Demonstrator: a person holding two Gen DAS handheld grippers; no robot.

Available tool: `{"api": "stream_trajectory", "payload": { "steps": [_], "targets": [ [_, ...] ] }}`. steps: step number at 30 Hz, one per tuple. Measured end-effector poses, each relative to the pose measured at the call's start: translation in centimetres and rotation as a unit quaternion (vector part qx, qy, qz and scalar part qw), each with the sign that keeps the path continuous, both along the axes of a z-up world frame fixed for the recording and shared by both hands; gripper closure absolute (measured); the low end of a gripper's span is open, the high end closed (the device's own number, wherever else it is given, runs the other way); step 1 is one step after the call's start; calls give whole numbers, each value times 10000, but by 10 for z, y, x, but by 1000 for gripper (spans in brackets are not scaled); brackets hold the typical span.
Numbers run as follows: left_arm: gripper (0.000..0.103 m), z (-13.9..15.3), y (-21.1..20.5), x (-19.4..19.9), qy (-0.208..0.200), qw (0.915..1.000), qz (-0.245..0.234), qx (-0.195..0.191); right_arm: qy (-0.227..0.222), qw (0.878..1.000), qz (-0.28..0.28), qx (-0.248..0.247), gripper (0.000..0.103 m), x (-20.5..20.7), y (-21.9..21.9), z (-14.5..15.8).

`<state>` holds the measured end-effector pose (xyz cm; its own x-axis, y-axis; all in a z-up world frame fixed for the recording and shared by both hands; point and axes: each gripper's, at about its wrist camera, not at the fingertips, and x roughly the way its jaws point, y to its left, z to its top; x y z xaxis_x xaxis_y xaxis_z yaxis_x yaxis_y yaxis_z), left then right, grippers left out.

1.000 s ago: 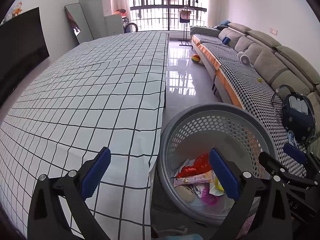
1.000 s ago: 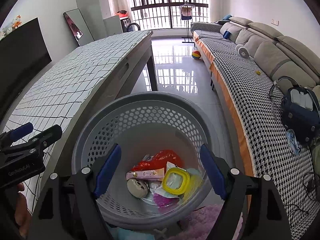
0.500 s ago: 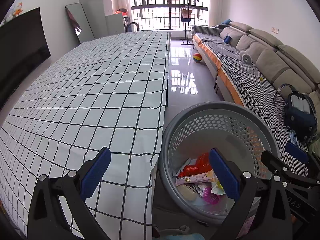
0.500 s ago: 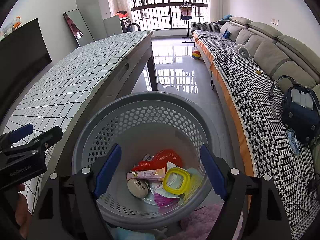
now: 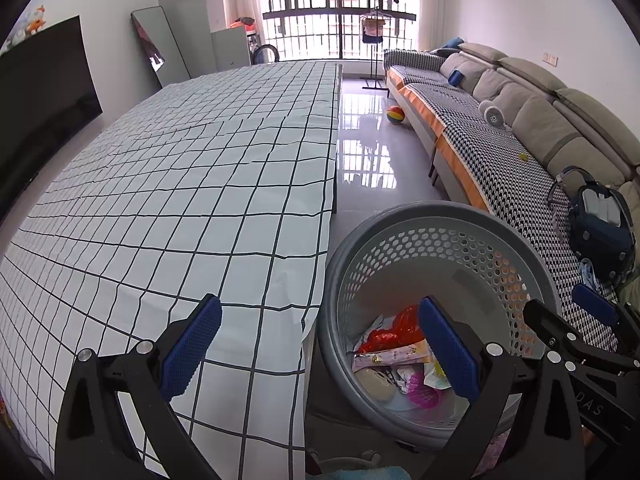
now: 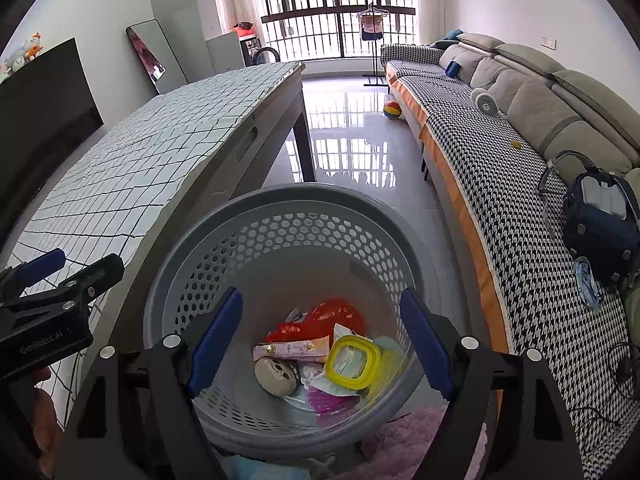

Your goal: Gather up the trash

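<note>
A grey perforated basket (image 6: pixel 288 200) stands on the floor beside the table; it also shows in the left wrist view (image 5: pixel 440 216). Inside lie a red wrapper (image 6: pixel 320 316), a pink packet (image 6: pixel 292 350), a yellow-rimmed lid (image 6: pixel 352 362) and a round beige piece (image 6: pixel 274 376). My right gripper (image 6: pixel 320 344) is open and empty, right above the basket. My left gripper (image 5: pixel 320 348) is open and empty, over the table's near right edge and the basket's left rim. The left gripper also shows in the right wrist view (image 6: pixel 60 292).
The table (image 5: pixel 180 184) with a checked cloth fills the left. A sofa (image 6: pixel 520 152) with a houndstooth cover runs along the right, with a dark blue bag (image 6: pixel 600 216) on it. A coloured ball (image 6: pixel 392 110) lies on the glossy floor. A television (image 5: pixel 44 92) stands at the left.
The left gripper has risen and tilted slightly, so the table and basket sit a little lower in view. The right gripper has hardly moved.
</note>
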<state>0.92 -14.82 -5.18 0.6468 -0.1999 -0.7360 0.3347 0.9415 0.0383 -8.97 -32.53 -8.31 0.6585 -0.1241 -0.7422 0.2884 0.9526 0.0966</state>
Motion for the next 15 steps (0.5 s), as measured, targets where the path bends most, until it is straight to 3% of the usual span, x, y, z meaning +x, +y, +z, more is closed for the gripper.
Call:
{"api": "stream_trajectory", "payload": {
  "steps": [15],
  "targets": [
    [6,-1,0,0,31,10000,71,5,-14,10000,4,21,26,1,0,0]
  ]
}}
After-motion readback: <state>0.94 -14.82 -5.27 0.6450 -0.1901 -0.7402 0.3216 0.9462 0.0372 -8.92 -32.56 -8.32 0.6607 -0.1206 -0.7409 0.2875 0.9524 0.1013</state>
